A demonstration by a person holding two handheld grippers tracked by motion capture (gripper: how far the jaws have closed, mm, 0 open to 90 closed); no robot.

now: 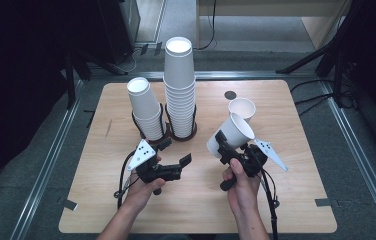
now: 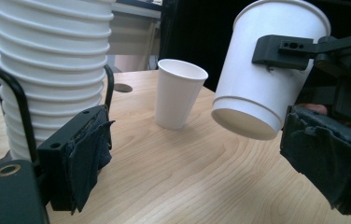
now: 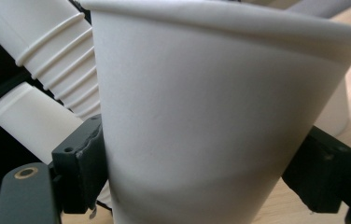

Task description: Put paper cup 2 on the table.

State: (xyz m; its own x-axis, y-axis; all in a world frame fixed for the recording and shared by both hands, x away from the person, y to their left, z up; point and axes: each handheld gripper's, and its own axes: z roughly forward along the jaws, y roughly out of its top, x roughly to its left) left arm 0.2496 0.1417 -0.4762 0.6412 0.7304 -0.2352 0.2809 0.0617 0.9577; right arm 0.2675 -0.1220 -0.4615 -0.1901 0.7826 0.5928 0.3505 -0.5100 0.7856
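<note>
Right gripper view: jaws clamped on a white paper cup (image 3: 201, 116), held tilted above the table (image 1: 126, 200), w/ right gripper (image 1: 231, 146) right of centre. Left gripper (image 1: 173, 155) jaws apart, nothing between them, near the two cup stacks (image 1: 178, 90) in wire holders. One single cup (image 1: 242, 108) already stands far right. Judged: 1 cup placed, 2nd in transit, stacks mostly left.
</note>
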